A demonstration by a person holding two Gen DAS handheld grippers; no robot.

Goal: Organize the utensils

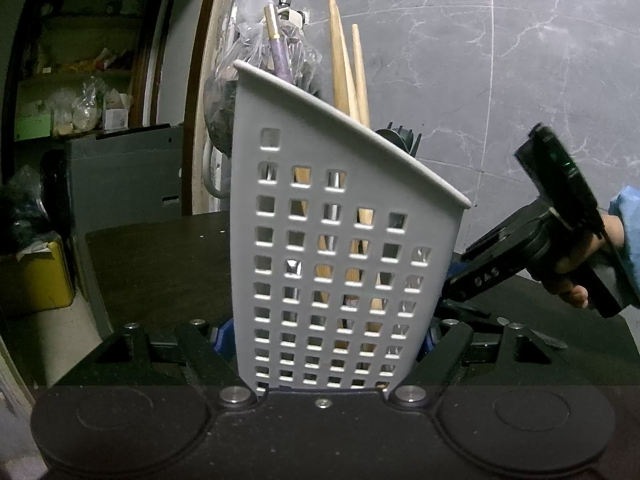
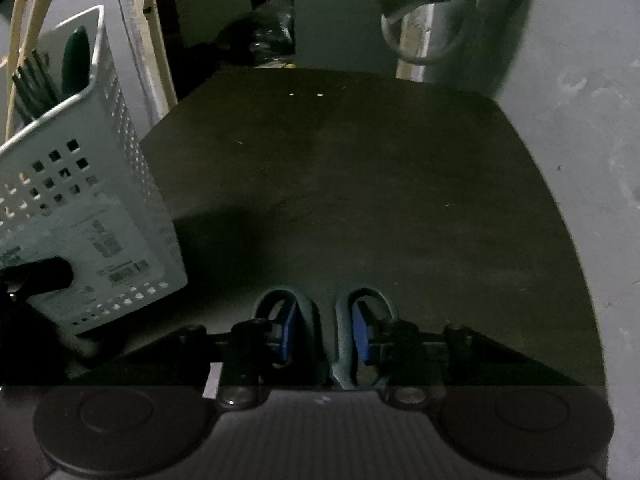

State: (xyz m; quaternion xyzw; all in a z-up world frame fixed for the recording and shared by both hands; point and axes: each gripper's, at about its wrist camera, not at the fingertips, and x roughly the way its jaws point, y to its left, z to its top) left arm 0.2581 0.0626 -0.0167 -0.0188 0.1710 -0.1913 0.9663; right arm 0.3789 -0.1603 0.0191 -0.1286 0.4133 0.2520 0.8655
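Two grippers were busy: the left gripper (image 1: 326, 344) clamped its fingers on the tilted gray basket (image 1: 340, 248) at frame centre, while the right gripper (image 2: 325, 334) pinched scissors (image 2: 326, 344) at bottom centre, which might catch the rim and topple the basket.

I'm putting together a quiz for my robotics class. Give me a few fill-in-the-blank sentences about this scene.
1. The left gripper has its jaws around the gray utensil holder, which stands ___ rather than upright.
2. The right gripper has its jaws at the handle loops of a pair of ___.
3. The two tall handles sticking out of the holder are made of ___.

Missing words: tilted; scissors; wood.
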